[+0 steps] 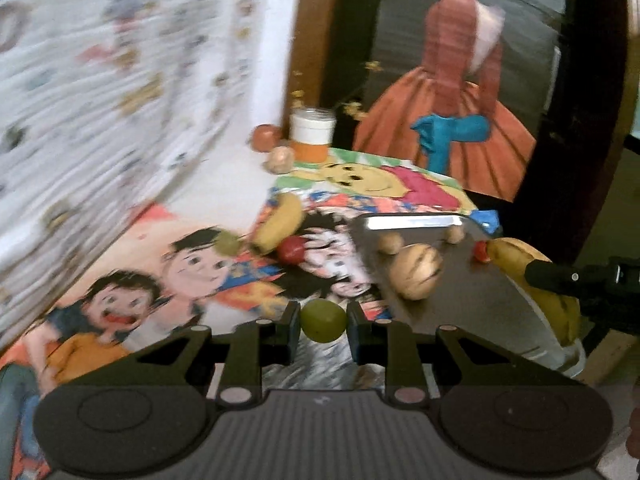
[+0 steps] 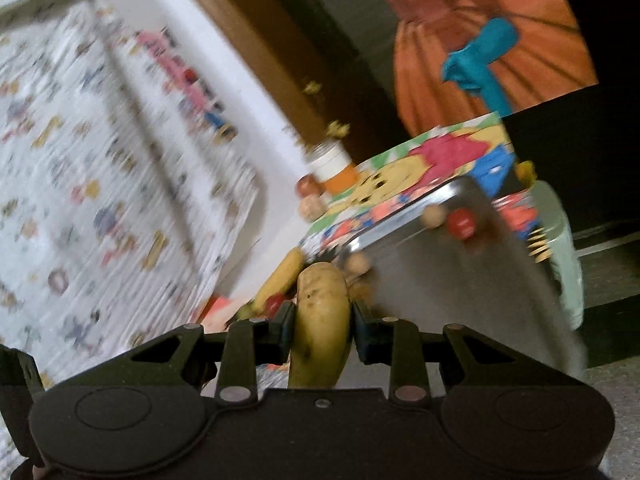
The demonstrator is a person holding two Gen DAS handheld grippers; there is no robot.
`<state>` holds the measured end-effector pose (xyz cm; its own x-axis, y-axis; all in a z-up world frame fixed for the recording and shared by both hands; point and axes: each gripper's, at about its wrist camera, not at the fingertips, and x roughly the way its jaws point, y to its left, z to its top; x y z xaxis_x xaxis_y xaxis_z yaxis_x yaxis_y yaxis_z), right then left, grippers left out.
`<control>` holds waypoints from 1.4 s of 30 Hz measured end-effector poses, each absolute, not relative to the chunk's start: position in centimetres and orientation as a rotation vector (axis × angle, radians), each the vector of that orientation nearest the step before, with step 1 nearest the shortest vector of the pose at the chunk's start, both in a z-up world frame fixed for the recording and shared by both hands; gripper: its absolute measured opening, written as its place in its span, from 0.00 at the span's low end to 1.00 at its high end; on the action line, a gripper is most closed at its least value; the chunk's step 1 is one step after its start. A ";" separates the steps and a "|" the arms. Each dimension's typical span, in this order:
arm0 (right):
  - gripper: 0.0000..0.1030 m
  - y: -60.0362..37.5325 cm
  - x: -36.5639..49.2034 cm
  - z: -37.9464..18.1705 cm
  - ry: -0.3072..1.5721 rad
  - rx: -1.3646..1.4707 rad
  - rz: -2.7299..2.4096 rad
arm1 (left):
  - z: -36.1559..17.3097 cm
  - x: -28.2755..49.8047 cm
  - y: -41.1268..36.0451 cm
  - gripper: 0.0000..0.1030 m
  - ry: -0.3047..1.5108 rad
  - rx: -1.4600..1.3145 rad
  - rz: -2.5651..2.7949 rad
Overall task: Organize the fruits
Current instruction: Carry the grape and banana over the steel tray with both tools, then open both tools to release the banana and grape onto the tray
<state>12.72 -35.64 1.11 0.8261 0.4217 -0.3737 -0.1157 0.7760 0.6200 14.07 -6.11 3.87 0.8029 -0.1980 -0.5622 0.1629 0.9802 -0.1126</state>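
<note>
My left gripper (image 1: 323, 322) is shut on a small green round fruit (image 1: 323, 320), held above the cartoon-printed cloth (image 1: 160, 280). My right gripper (image 2: 323, 320) is shut on a yellow banana (image 2: 322, 320); in the left wrist view that banana (image 1: 536, 280) hangs at the right edge of a metal tray (image 1: 460, 292). On the tray lie a tan striped fruit (image 1: 417, 271), two small tan balls (image 1: 389, 244) and a small red fruit (image 1: 481, 251). On the cloth rest another banana (image 1: 280, 222), a red fruit (image 1: 292, 250) and a second green fruit (image 1: 228, 243).
A white and orange jar (image 1: 312, 132) stands at the back with a reddish fruit (image 1: 266, 137) and a tan fruit (image 1: 280, 159) beside it. A patterned white sheet (image 1: 100, 100) rises on the left. A dark painted panel (image 1: 460, 80) stands behind. A pale stool (image 2: 560, 248) sits to the tray's right.
</note>
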 end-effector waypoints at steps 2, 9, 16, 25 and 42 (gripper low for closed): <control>0.31 -37.2 13.1 0.8 0.516 0.629 0.281 | 4.0 14.9 -7.6 0.26 0.608 -0.038 -0.213; 0.31 -40.7 15.5 -1.0 0.518 0.618 0.222 | 3.2 17.4 -12.2 0.26 0.635 0.013 -0.289; 0.31 -41.9 18.6 -3.0 0.559 0.559 0.221 | 1.1 19.2 -16.2 0.26 0.684 0.084 -0.368; 0.31 -41.7 19.9 -5.0 0.592 0.568 0.247 | -0.9 20.7 -17.5 0.26 0.723 0.128 -0.381; 0.35 -40.8 19.5 -4.6 0.591 0.549 0.213 | -1.3 20.4 -16.9 0.31 0.724 0.132 -0.393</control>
<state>19.55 -40.84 -4.62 0.8140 0.3421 -0.4695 -0.0359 0.8363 0.5471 20.35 -16.91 -1.27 0.6798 -0.3038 -0.6675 0.3937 0.9191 -0.0173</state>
